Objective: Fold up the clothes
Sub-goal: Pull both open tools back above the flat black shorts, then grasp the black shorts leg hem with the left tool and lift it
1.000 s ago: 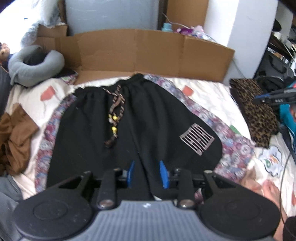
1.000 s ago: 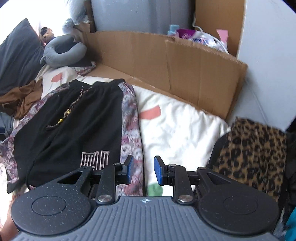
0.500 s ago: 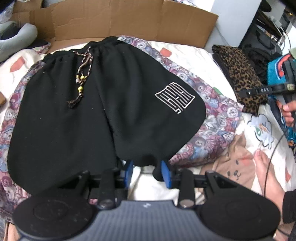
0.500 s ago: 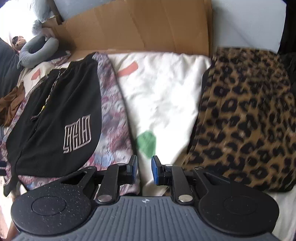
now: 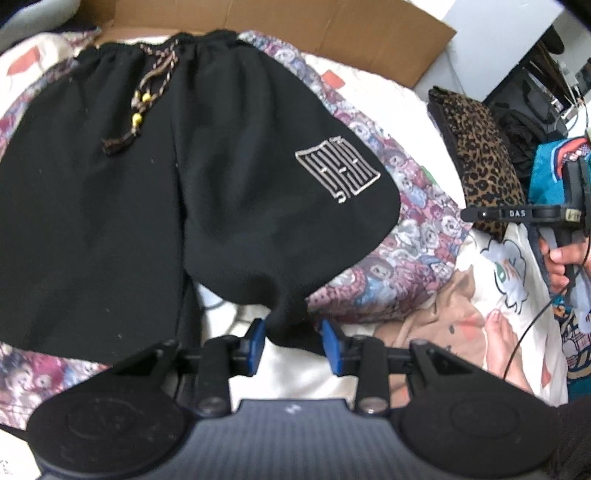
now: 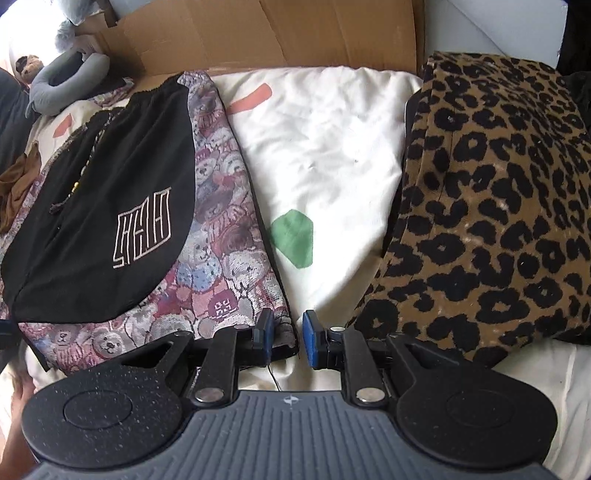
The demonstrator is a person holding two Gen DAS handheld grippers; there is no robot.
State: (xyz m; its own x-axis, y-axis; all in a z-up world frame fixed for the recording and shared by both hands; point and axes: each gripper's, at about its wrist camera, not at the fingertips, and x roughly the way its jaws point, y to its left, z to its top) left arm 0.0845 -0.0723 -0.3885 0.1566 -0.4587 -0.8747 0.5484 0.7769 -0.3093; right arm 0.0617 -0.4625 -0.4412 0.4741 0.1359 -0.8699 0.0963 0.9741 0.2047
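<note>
One pair of black shorts point(image 5: 155, 192) lies at centre, carrying one white line emblem point(image 5: 337, 170) at 2 o'clock and one braided drawstring point(image 5: 147, 99) with three yellow beads point(image 5: 137, 119) at 11 o'clock. One teddy-bear-print cloth point(image 6: 221, 280) lies beneath. One leopard-print garment point(image 6: 491, 206) sits at 3 o'clock, one brown garment point(image 6: 16, 184) at 9 o'clock, one grey neck pillow point(image 6: 62, 85) at 10 o'clock, and one cardboard sheet point(image 6: 258, 33) at 12 o'clock.

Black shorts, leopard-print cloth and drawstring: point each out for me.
Black shorts point(image 5: 229, 221): left wrist view, middle of the right leg panel.
Leopard-print cloth point(image 6: 491, 206): right wrist view, centre of its top surface.
Drawstring point(image 5: 147, 99): left wrist view, braided cord near the yellow beads.
</note>
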